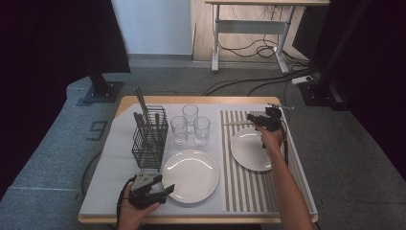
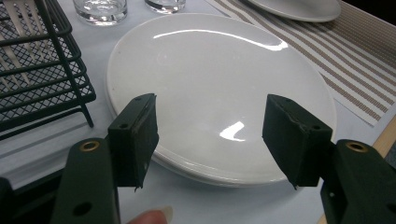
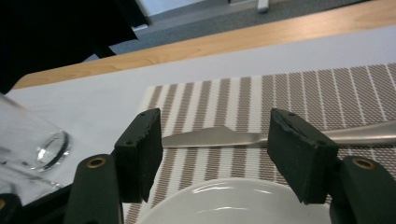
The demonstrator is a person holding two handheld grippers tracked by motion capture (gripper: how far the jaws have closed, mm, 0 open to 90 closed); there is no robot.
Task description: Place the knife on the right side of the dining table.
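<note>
- Hovering over the far end of a striped placemat (image 1: 249, 187), the right gripper (image 1: 261, 120) has its fingers (image 3: 140, 149) spread wide and empty, a table knife (image 3: 219, 136) lying flat on the mat just beyond them.
- The knife rests crosswise on the placemat, just behind the far rim of a white plate (image 1: 250, 149); in the right gripper view its blade lies in the gap between the two fingers, with neither finger touching it, and its handle runs off to the right.
- Seen from the high view, the knife (image 1: 238, 123) lies with its blade pointing toward three drinking glasses (image 1: 190, 124) grouped near the middle of the tabletop (image 1: 191, 100).
- The left gripper (image 1: 153, 189) sits at the near edge of the tabletop, its fingers (image 2: 135, 140) likewise wide apart and holding nothing, aimed at a second white plate (image 2: 219, 88) on the pale cloth.
- A black wire cutlery basket (image 1: 150, 139) stands just left of that plate, with cutlery handles rising out of its top.
- A person's hand (image 1: 136, 213) grips the left tool from below; the other forearm reaches up the right side of the placemat.
</note>
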